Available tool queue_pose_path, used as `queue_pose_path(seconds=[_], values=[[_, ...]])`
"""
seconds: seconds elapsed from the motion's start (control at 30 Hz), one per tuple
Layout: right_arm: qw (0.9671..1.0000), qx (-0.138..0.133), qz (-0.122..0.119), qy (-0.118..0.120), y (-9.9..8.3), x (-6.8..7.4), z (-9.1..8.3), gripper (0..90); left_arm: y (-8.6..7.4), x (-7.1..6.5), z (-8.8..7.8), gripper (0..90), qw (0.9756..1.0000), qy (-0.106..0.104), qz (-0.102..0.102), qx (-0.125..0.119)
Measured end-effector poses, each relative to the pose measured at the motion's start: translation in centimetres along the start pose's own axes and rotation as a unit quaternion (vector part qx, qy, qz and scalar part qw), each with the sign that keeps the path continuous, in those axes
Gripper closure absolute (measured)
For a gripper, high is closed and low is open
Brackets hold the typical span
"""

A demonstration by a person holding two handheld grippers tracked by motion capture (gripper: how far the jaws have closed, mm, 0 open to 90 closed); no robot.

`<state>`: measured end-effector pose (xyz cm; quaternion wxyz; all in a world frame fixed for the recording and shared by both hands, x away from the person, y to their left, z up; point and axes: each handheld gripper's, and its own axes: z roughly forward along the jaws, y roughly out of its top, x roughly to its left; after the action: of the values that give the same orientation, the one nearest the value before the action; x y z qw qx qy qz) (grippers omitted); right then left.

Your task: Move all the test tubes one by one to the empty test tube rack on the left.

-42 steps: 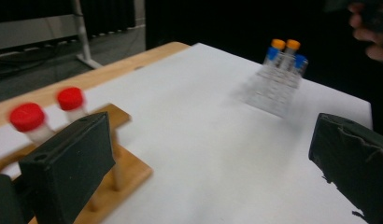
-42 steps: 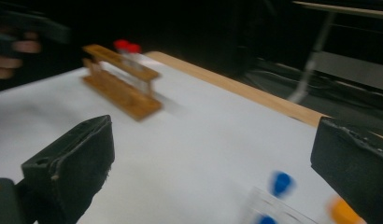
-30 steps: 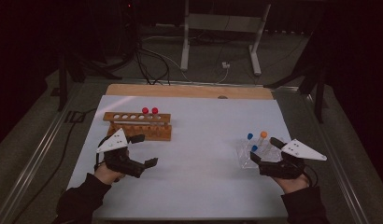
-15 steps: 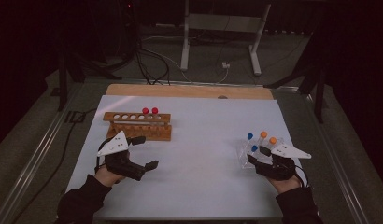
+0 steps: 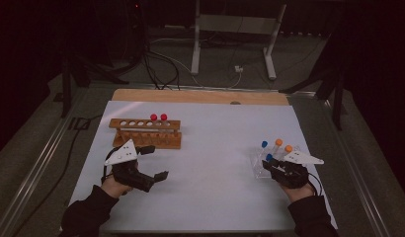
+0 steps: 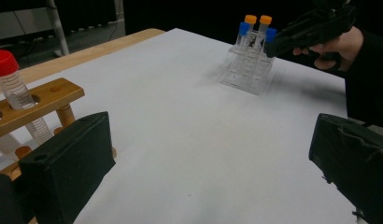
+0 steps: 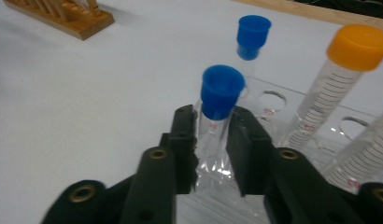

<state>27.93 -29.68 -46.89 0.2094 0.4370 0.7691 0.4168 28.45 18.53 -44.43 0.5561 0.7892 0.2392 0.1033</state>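
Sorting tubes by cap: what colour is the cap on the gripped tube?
Blue cap, clearest in the right gripper view.

Dark room — probably a metal stand [image 5: 233, 34] behind.

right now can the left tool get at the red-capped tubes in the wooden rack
Probably yes. The left tool stands open just in front of the wooden rack, and nothing lies between it and the two red-capped tubes standing upright at the rack's right end. It would have to lift and reach over the rack's front rail.
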Motion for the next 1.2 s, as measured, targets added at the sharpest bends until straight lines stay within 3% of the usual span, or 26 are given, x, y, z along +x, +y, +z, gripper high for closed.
queue_pose_path(seconds=[0.3,0.87,1.2], values=[[0.9999,-0.004,-0.008,-0.005,0.4,0.2,-0.1,76.6,-0.1,0.1,0.0,0.7,1.0,-0.001,-0.005,-0.001],[0.9957,-0.082,-0.042,-0.015,4.0,1.5,-3.4,76.8,0.2,0.0,0.1,0.7,0.9999,-0.012,-0.001,0.002],[0.9948,-0.081,-0.059,0.012,4.6,3.1,-2.8,76.8,1.3,-0.8,0.5,0.7,0.9996,-0.029,0.004,0.005]])
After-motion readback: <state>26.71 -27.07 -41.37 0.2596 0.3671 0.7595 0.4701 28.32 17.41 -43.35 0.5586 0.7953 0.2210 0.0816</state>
